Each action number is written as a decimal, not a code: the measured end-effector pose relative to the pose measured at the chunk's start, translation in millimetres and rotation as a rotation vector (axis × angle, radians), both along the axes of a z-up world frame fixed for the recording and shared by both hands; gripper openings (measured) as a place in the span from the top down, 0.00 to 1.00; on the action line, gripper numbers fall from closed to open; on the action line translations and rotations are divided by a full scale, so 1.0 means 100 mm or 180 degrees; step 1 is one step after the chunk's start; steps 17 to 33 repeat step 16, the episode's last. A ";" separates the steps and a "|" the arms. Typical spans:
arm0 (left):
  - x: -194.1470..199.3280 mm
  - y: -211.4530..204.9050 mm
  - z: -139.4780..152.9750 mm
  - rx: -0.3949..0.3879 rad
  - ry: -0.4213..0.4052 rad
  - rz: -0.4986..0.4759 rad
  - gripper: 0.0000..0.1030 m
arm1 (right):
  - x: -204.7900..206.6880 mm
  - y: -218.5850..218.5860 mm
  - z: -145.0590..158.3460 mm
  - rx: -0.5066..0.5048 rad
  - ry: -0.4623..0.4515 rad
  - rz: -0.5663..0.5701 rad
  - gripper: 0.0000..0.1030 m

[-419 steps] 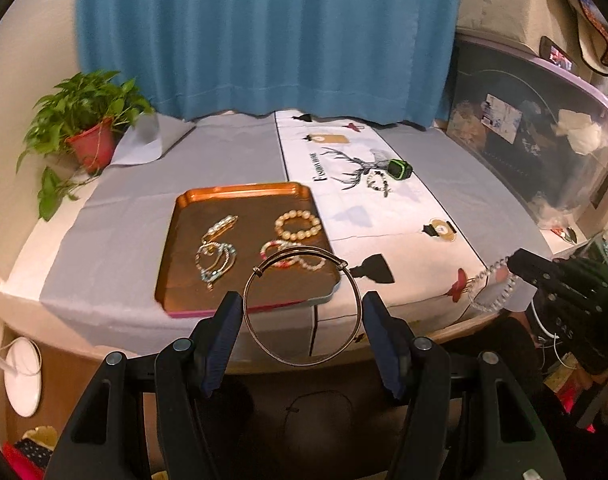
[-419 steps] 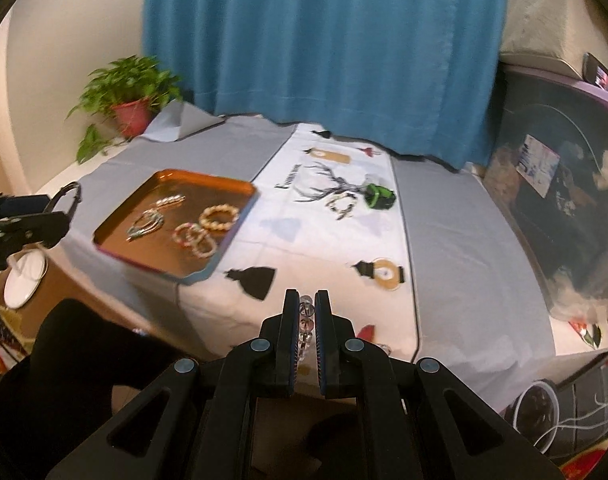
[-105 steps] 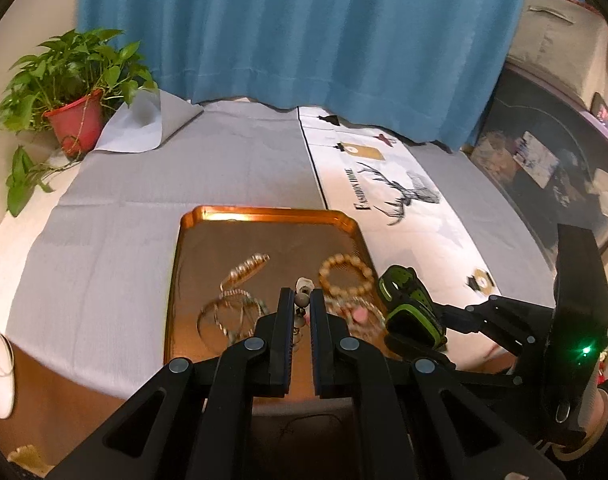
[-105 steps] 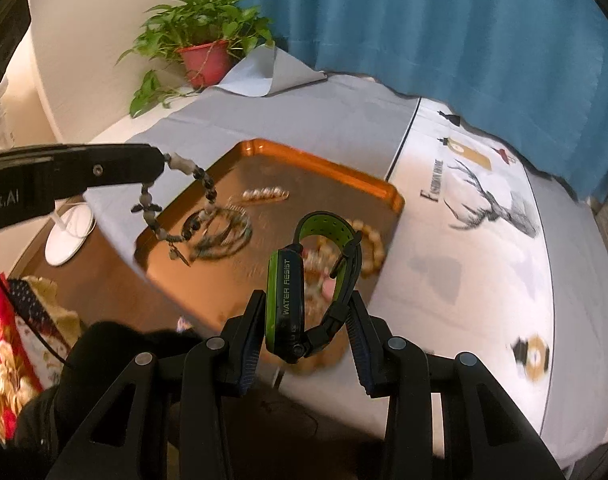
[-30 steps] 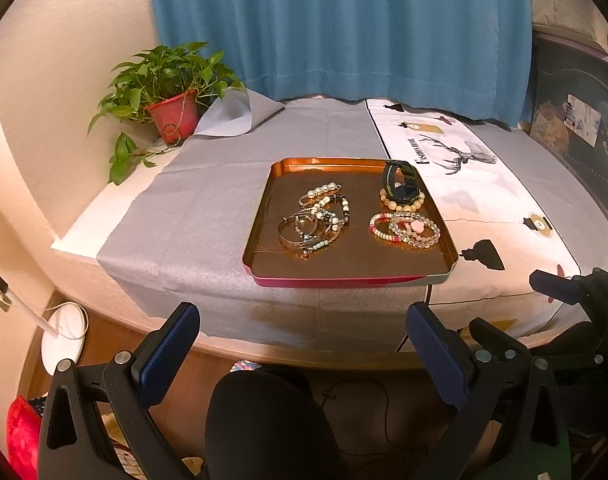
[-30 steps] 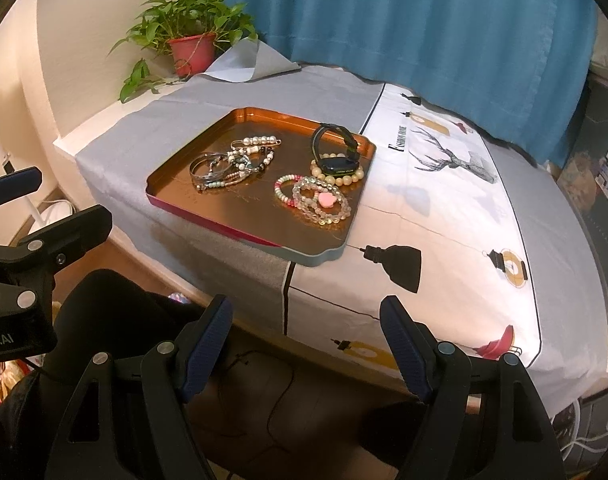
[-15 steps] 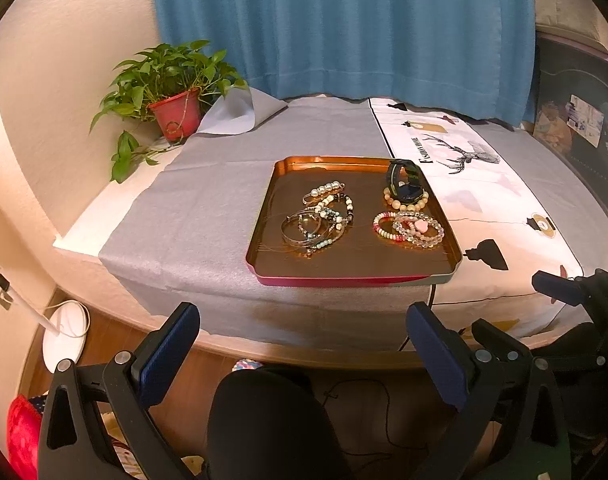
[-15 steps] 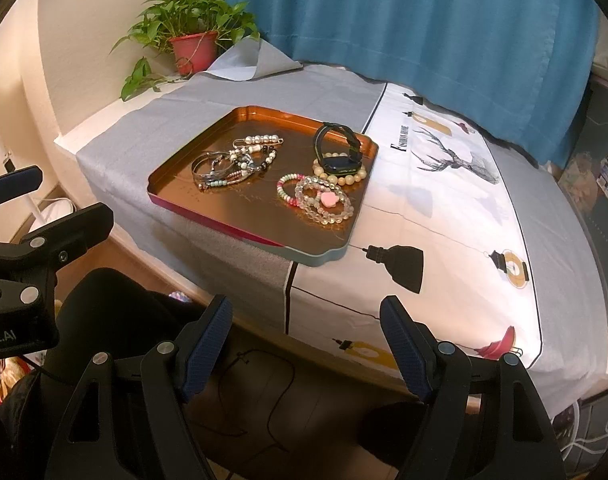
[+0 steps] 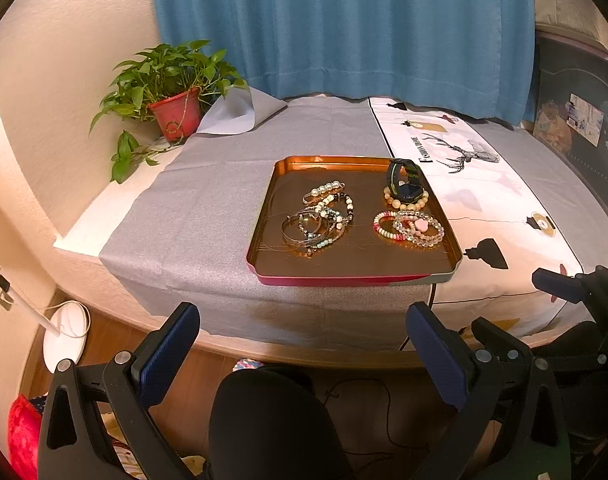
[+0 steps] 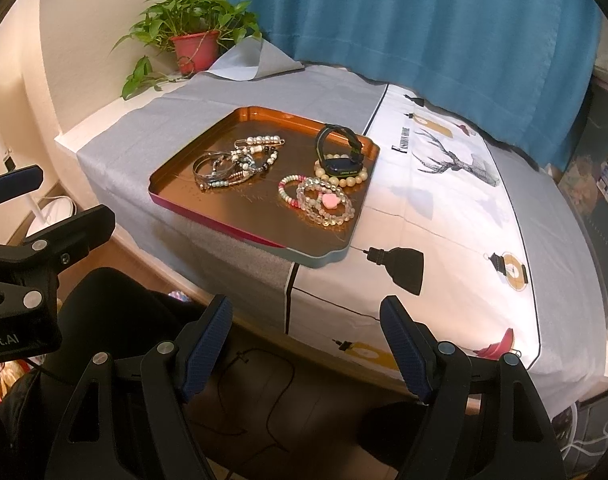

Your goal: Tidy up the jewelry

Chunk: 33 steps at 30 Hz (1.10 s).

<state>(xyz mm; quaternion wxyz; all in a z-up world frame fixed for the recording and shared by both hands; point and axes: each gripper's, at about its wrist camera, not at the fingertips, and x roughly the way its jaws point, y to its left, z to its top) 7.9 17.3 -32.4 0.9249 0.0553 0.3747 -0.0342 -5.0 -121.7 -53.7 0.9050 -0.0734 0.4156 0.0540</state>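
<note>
Left wrist view: copper tray (image 9: 346, 270) at 12 o'clock holds bracelets (image 9: 408, 227) and watch (image 9: 404, 182); left gripper (image 9: 301, 338) and right gripper (image 10: 306, 330) released, empty.

table (image 9: 83, 240) | grey cloth (image 9: 207, 216) + deer-print cloth (image 9: 492, 208) | copper tray (image 9: 263, 240), potted plant (image 9: 171, 92)

Both grippers are matte black plastic frames with silver screw heads at the joints. The left gripper (image 9: 303, 350) carries dark blue ribbed pads (image 9: 169, 354) on the inner faces of its two fingers; the right gripper (image 10: 307, 346) has the same blue textured pads (image 10: 207, 346). White lettering ending "bot.AI" marks the left gripper's side housing. The person's legs (image 9: 271, 424) are in black trousers.
</note>
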 end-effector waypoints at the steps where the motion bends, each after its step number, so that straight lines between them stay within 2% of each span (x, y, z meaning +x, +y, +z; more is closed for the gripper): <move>1: 0.00 0.00 0.00 0.0006 0.0003 0.0000 0.00 | 0.00 0.01 0.00 0.0001 0.0000 -0.0001 0.26; 33: -0.01 0.04 -0.03 0.0004 0.0003 -0.0017 0.00 | -0.01 0.05 0.00 0.0011 0.0016 0.0015 0.25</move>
